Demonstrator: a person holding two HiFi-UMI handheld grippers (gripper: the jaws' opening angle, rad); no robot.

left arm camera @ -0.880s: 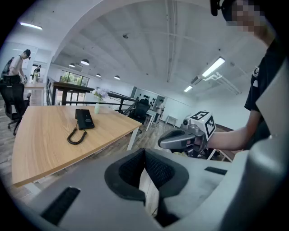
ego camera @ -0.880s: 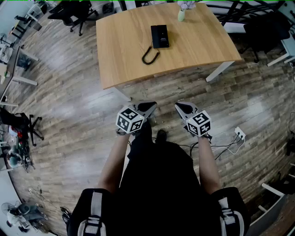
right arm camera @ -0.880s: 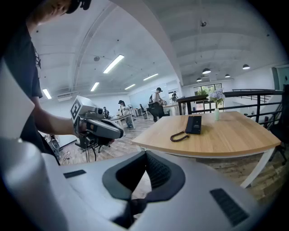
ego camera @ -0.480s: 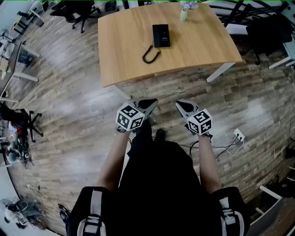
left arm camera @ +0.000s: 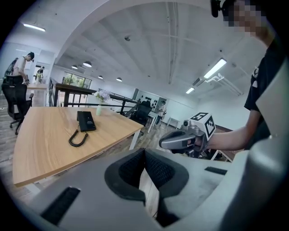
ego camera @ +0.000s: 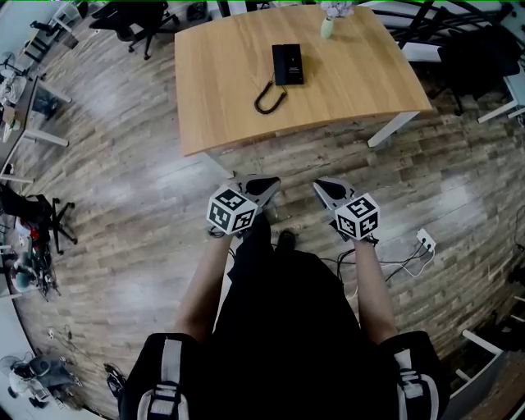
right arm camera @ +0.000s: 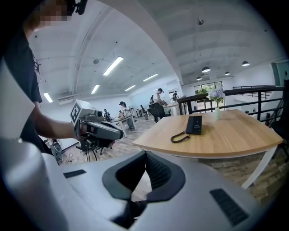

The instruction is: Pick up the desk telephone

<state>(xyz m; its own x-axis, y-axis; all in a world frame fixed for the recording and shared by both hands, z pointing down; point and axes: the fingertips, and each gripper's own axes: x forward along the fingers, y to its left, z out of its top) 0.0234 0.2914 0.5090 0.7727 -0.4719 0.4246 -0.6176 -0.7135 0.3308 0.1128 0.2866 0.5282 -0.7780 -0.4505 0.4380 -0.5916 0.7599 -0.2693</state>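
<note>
A black desk telephone (ego camera: 287, 64) lies flat on the wooden table (ego camera: 221, 98), its coiled cord (ego camera: 268, 98) looping toward the near edge. It also shows as the telephone (left arm camera: 86, 121) in the left gripper view and the telephone (right arm camera: 195, 124) in the right gripper view. My left gripper (ego camera: 267, 187) and right gripper (ego camera: 320, 189) hang side by side over the floor, well short of the table. Both are shut with nothing between the jaws. The left gripper (left arm camera: 144, 155) and right gripper (right arm camera: 145, 158) show their pads pressed together.
A small vase with flowers (ego camera: 328, 23) stands at the table's far edge. A white table leg (ego camera: 392, 127) angles down at the right. A power strip with cables (ego camera: 423, 240) lies on the floor to my right. Office chairs (ego camera: 135, 20) stand at the far left.
The view has shifted slightly, so the table sits a touch lower in the picture. Both grippers stay side by side and shut.
</note>
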